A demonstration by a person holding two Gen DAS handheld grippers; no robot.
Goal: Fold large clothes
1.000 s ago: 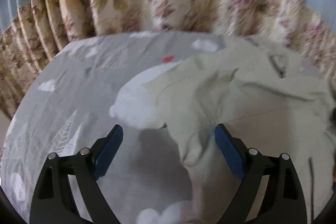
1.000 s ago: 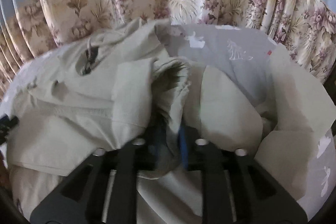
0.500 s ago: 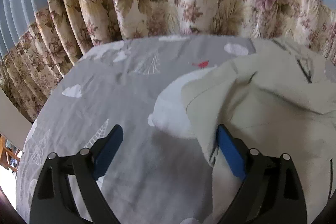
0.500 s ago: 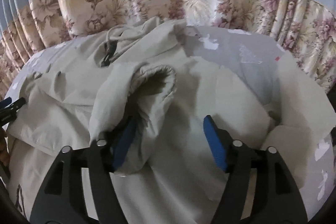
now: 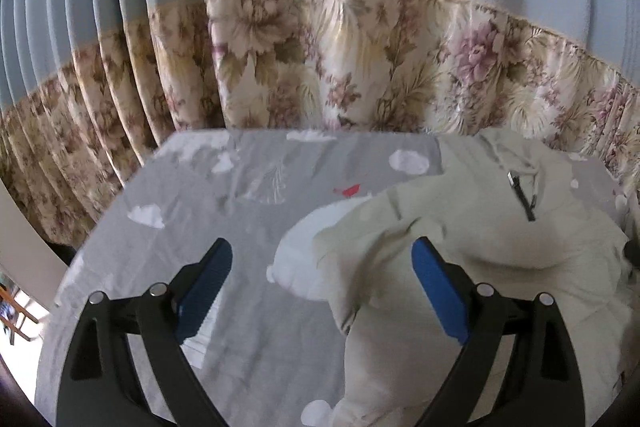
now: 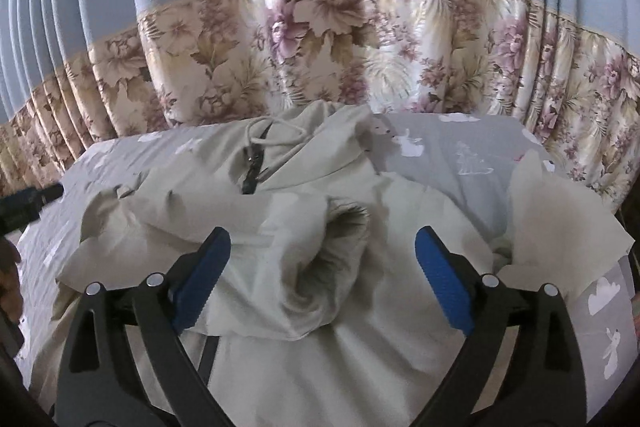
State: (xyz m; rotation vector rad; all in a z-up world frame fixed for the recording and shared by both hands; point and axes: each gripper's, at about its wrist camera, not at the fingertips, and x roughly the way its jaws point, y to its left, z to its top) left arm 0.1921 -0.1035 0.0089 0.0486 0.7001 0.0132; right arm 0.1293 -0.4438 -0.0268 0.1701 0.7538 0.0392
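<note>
A pale beige zip jacket [image 5: 488, 227] lies rumpled on the grey patterned sheet [image 5: 240, 211]; its folded-in sleeve with an open cuff [image 6: 344, 239] rests on top in the right wrist view. My left gripper [image 5: 322, 287] is open and empty, above the jacket's left edge and the sheet. My right gripper [image 6: 322, 275] is open and empty, its jaws standing either side of the sleeve cuff, above it. The jacket [image 6: 280, 195] shows a dark zipper and a drawstring near the collar.
A floral and blue curtain [image 5: 320, 67] hangs right behind the surface. The sheet's left edge [image 5: 92, 235] drops off beside a wall. The other gripper's dark tip [image 6: 28, 203] shows at the left of the right wrist view.
My right gripper let go of the sleeve and opened wide, then drew back and up. My left gripper stayed open and lifted back, tilting up toward the curtain.
</note>
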